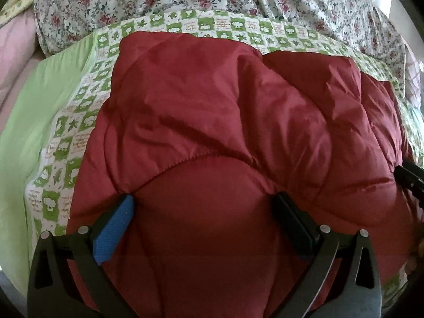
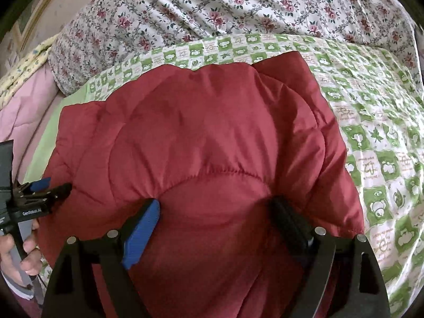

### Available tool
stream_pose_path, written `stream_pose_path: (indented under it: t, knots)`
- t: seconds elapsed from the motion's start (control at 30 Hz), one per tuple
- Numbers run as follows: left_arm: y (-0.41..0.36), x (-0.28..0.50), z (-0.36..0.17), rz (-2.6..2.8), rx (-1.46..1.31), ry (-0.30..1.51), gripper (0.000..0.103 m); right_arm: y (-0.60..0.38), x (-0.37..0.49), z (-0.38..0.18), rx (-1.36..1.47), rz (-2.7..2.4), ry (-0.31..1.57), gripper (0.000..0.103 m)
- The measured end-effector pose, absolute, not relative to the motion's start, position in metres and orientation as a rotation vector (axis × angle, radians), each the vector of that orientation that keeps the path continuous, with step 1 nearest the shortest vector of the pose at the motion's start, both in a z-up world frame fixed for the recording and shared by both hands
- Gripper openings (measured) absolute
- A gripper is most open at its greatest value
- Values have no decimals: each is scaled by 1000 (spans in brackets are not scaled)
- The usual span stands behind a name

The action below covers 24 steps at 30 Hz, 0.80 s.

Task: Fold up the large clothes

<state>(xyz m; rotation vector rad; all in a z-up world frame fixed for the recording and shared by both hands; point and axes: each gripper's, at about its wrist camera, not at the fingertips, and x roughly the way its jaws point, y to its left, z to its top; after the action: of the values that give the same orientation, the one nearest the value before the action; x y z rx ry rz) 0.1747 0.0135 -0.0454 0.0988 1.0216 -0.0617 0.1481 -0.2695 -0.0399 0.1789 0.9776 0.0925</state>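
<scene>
The dark red quilted padded jacket point(image 1: 225, 132) lies bunched on the green-and-white checked bed sheet point(image 2: 376, 137), seemingly partly folded, with more folding and flattening probably left. Left tongs point(image 1: 205, 205) and right tongs point(image 2: 216, 206) both stand wide, pads pressed into its puffy near edge, gripping nothing. Open sheet lies to the right; the floral duvet point(image 2: 212, 8) crowds the far side.
</scene>
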Motion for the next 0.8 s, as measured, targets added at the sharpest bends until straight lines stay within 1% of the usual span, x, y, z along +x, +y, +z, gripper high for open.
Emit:
stream_pose_path:
  t: [0.17,0.37,0.53,0.8]
  knots:
    - [15,170,-39,-57,97,1026,103,-270,149,-37,180,87,991,88]
    - [23,136,-20,-57,84,1015,103,-267,145,-27,186,78,1003,87]
    - [28,101,-17,-49,108,1012,103,-257,116,-4,182,98,967,87]
    - [35,56,-15,-52,104,994,103,-237,51,11,124,162,952,89]
